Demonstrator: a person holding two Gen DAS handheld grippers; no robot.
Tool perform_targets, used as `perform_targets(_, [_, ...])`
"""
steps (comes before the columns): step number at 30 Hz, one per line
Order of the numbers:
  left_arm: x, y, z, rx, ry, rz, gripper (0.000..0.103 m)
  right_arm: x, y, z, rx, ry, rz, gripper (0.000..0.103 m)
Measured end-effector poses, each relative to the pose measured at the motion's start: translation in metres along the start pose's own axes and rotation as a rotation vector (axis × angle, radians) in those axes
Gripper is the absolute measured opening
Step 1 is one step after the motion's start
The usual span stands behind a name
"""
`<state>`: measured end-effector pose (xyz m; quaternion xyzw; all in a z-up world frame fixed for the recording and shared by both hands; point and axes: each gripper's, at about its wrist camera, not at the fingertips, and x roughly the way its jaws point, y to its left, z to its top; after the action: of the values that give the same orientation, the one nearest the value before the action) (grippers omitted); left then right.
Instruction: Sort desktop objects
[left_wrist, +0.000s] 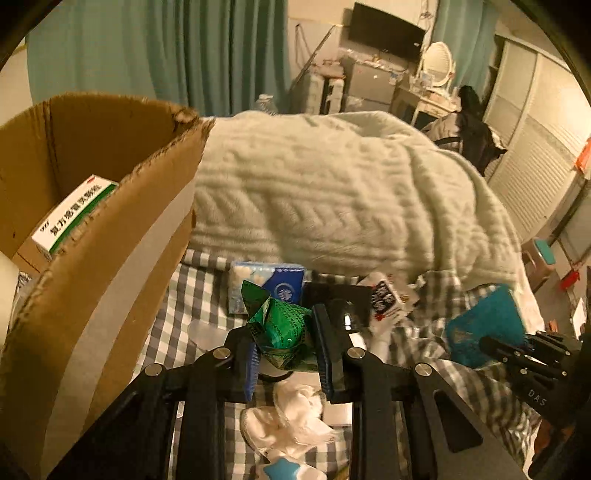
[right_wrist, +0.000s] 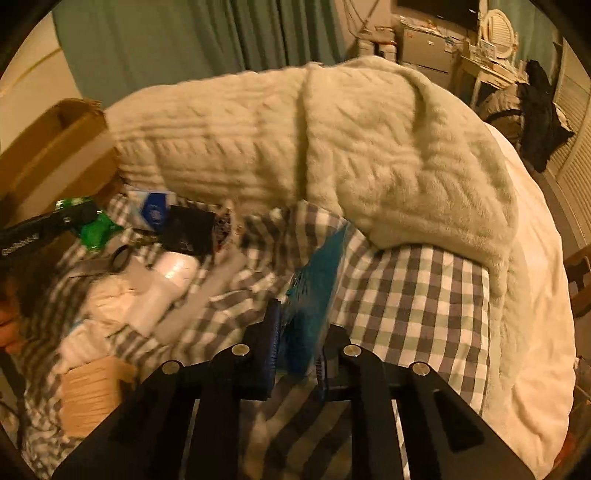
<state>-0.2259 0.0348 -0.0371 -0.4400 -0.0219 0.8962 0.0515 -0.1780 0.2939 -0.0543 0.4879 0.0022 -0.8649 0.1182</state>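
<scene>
Jaws left gripper (left_wrist: 282, 341): clamping green wrapper (left_wrist: 284, 325) | right gripper (right_wrist: 297, 345): clamping teal packet (right_wrist: 314, 280)

Teal curtains (left_wrist: 155, 55) across back wall. Dark wall-mounted screen (left_wrist: 386, 31) above cluttered dresser with oval mirror (left_wrist: 437, 59). White louvred wardrobe doors (left_wrist: 532, 147) at right. Cream knit blanket (left_wrist: 332, 184) heaped on checked bedsheet (right_wrist: 417, 295). Warm dim light.

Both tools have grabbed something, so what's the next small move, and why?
Probably swing the left tool over the cardboard box and let go: it is clamped on the green wrapper, and the open box, already holding a medicine box, stands just beside it.
</scene>
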Motion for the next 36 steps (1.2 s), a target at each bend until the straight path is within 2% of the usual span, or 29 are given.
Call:
perform_targets(1, [-0.005, -0.002, -0.003, 0.007, -0.007, -0.006, 0.026, 0.003, 0.006, 0.010, -0.001, -0.002, 0.012, 0.016])
perform_targets(5, [-0.007, -0.008, -0.007, 0.033, -0.015, 0.005, 0.026, 0.002, 0.017, 0.004, -0.010, 0.008, 0.033, 0.016])
perform_targets(7, [-0.003, -0.006, -0.011, 0.028, -0.010, 0.012, 0.026, 0.021, 0.021, 0.003, 0.012, 0.017, 0.043, 0.016])
perform_targets(13, [0.015, 0.005, -0.017, 0.013, 0.025, 0.025, 0.026, 0.067, 0.020, 0.020, 0.073, 0.054, 0.001, 0.017])
perform_targets(16, [0.021, 0.008, -0.019, 0.022, 0.030, 0.028, 0.026, 0.078, 0.017, 0.029, 0.096, 0.065, -0.028, 0.008])
perform_targets(18, [0.021, 0.007, -0.020, 0.035, 0.018, 0.026, 0.026, 0.079, 0.013, 0.029, 0.112, 0.054, -0.016, 0.007])
perform_targets(23, [0.010, 0.002, -0.019, 0.044, -0.015, 0.007, 0.026, 0.063, 0.012, 0.026, 0.119, -0.015, 0.019, 0.007])
perform_targets(27, [-0.014, -0.005, -0.015, 0.046, -0.056, -0.012, 0.026, 0.044, 0.021, 0.028, 0.096, -0.061, 0.040, 0.007])
perform_targets(31, [-0.064, -0.010, 0.000, 0.034, -0.154, -0.068, 0.026, 0.011, 0.040, 0.036, 0.064, -0.113, 0.075, 0.007])
perform_targets(33, [-0.093, -0.012, 0.009, 0.036, -0.211, -0.090, 0.026, -0.020, 0.051, 0.042, 0.035, -0.148, 0.099, 0.007])
perform_targets(36, [-0.142, -0.006, 0.030, 0.048, -0.293, -0.079, 0.026, -0.058, 0.078, 0.053, -0.020, -0.193, 0.119, 0.007])
